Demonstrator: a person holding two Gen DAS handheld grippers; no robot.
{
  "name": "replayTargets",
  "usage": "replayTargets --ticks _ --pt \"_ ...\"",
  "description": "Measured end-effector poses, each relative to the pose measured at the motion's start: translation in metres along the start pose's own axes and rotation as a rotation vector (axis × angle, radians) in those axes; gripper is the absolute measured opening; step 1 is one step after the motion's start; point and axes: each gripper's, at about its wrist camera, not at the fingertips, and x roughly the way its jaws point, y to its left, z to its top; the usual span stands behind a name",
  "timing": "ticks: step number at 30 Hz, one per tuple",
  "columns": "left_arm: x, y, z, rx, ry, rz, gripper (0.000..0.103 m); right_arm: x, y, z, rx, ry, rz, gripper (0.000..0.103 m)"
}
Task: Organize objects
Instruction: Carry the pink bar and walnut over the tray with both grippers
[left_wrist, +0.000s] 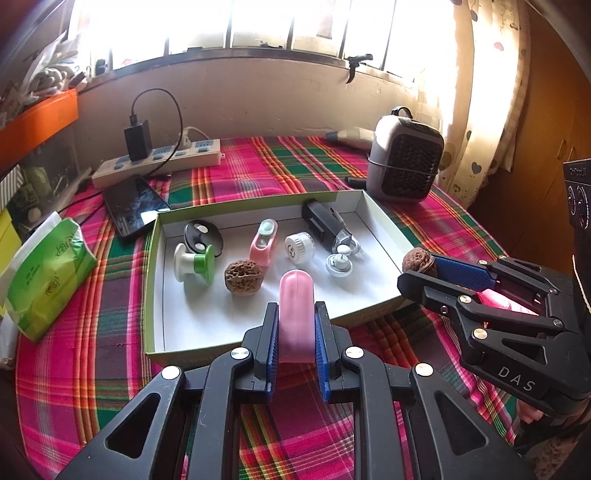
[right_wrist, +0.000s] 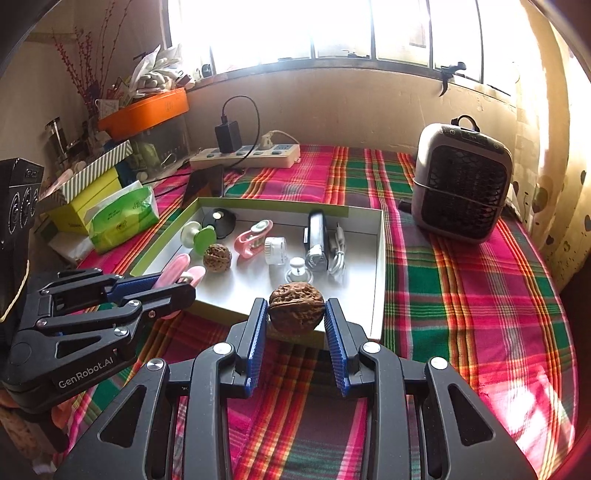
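Under the bright window, plaid cloth (right_wrist: 461, 295); left jaws pinch pink clip (left_wrist: 295, 314), right pinch walnut (right_wrist: 296, 312).

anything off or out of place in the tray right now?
Nothing spilled or damaged. The tray holds its small items loosely scattered, one walnut among them. The left gripper clamps a pink clip; the right gripper clamps a second walnut above the tray's near edge.

You see the wrinkled brown walnut (right_wrist: 296, 307) (held) over the tray's (right_wrist: 380, 266) near edge; pink clip (left_wrist: 295, 314) left.
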Motion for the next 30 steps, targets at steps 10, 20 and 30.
replayTargets --ticks 10,20,30 --pt "0.016 0.008 0.01 -0.021 0.01 0.009 0.016 0.018 -0.01 0.014 0.003 0.012 -0.019 0.033" --pt "0.034 0.01 0.015 -0.027 0.029 0.013 0.016 0.038 -0.019 0.02 0.009 0.051 -0.04 0.033" --pt "0.051 0.009 0.018 -0.028 0.058 0.014 0.016 0.055 -0.024 0.02 -0.007 0.087 -0.069 0.033"
